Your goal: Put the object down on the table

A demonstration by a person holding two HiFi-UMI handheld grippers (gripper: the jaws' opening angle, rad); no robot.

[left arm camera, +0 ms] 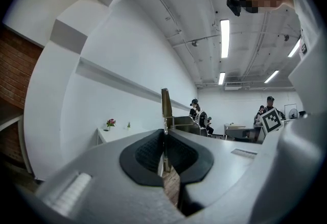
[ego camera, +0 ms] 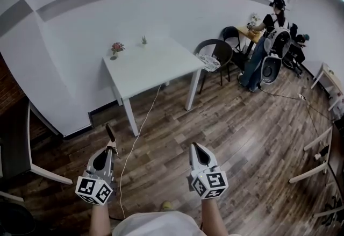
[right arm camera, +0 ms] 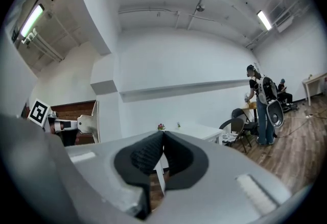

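My left gripper [ego camera: 111,148] is shut on a thin, flat brown strip [ego camera: 110,133] that sticks out forward past its tips. In the left gripper view the strip [left arm camera: 166,104] stands upright between the closed black pads [left arm camera: 148,152]. My right gripper [ego camera: 194,147] is shut with nothing in it; in the right gripper view its pads [right arm camera: 148,154] meet. Both grippers hang over the wooden floor, well short of the white table [ego camera: 156,65]. The table stands ahead against the wall and carries a small pink flower pot [ego camera: 116,48] and a tiny green plant [ego camera: 144,40].
A white cable [ego camera: 137,138] runs across the floor from the table toward me. Dark chairs [ego camera: 216,53] stand right of the table. A person [ego camera: 271,36] stands at a far table at the back right. A chair frame [ego camera: 37,165] is at my left, and white furniture [ego camera: 322,154] at the right.
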